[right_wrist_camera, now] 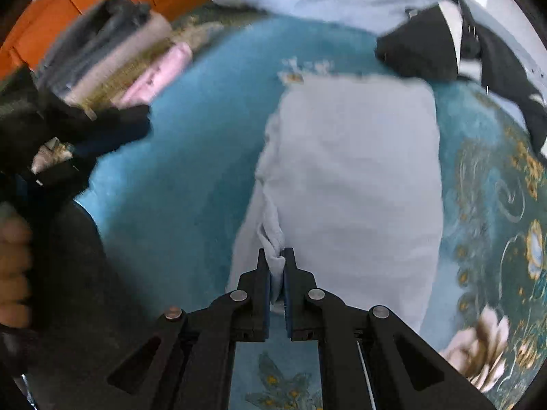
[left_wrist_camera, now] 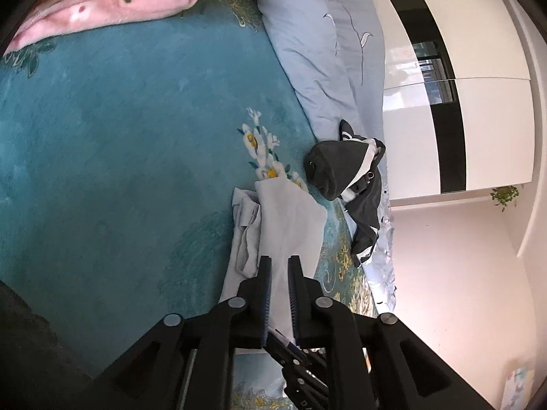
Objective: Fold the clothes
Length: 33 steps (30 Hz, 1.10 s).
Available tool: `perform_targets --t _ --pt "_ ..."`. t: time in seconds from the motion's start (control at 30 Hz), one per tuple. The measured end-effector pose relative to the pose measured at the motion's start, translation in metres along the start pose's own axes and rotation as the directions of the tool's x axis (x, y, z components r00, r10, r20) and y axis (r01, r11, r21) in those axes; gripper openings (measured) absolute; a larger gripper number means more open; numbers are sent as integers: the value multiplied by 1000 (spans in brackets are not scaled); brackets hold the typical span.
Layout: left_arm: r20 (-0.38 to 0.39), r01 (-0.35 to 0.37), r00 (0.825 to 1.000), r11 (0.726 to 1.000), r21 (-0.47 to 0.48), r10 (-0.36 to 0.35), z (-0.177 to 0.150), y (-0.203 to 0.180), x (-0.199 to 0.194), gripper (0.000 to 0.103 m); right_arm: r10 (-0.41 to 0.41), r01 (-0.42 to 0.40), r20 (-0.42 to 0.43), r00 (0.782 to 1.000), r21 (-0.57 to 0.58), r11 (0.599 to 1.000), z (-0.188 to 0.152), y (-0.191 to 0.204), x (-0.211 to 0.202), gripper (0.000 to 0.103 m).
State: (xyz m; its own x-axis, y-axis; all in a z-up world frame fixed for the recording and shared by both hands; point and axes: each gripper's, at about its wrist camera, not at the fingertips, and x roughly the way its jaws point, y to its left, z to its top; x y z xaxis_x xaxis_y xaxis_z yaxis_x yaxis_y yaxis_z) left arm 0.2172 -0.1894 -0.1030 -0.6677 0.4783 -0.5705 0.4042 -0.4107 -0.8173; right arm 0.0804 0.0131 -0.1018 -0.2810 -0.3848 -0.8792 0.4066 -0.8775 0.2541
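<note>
Right wrist view: the right gripper (right_wrist_camera: pixel 276 256) pinches a bunched fold of the pale grey folded cotton garment (right_wrist_camera: pixel 355 184), which lies on the teal floral bedspread (right_wrist_camera: pixel 191 157). The left gripper (left_wrist_camera: pixel 279 262) hovers over that garment, its jaws slightly parted and holding nothing. A crumpled black-and-white garment (left_wrist_camera: pixel 352 174) sits just beyond.

teal floral bedspread (left_wrist_camera: pixel 119 130) on bed carries a light grey folded garment (right_wrist_camera: pixel 359 177), a black-and-white garment (left_wrist_camera: pixel 348 167) just beside it, a pale blue flowered quilt (left_wrist_camera: pixel 318 51), a pink blanket (left_wrist_camera: pixel 102 10) at far edge.
</note>
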Motion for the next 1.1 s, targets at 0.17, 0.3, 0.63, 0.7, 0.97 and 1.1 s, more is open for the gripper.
perform_targets --t 0.17,0.3,0.63,0.7,0.97,1.1 --pt "-53 -86 995 995 58 89 -1 -10 24 32 -23 13 -116 993 -81 997 -19 14 33 11" --pt "-119 -140 981 983 118 154 -2 -17 51 36 95 -114 -152 984 -123 986 -23 25 28 27" --pt "-337 -190 903 952 240 266 -24 -24 124 41 48 -31 -69 996 237 971 -46 -93 -8 43" --pt "-323 -172 909 944 282 263 -28 -30 125 36 46 -23 -64 997 319 948 -50 -108 -5 44" --pt "-262 -225 920 941 252 291 -27 -25 101 4 64 -31 -54 997 466 884 -52 -129 13 44" --pt "-272 -283 897 926 249 347 -24 -17 103 4 81 -40 -67 994 467 883 -50 -125 25 44"
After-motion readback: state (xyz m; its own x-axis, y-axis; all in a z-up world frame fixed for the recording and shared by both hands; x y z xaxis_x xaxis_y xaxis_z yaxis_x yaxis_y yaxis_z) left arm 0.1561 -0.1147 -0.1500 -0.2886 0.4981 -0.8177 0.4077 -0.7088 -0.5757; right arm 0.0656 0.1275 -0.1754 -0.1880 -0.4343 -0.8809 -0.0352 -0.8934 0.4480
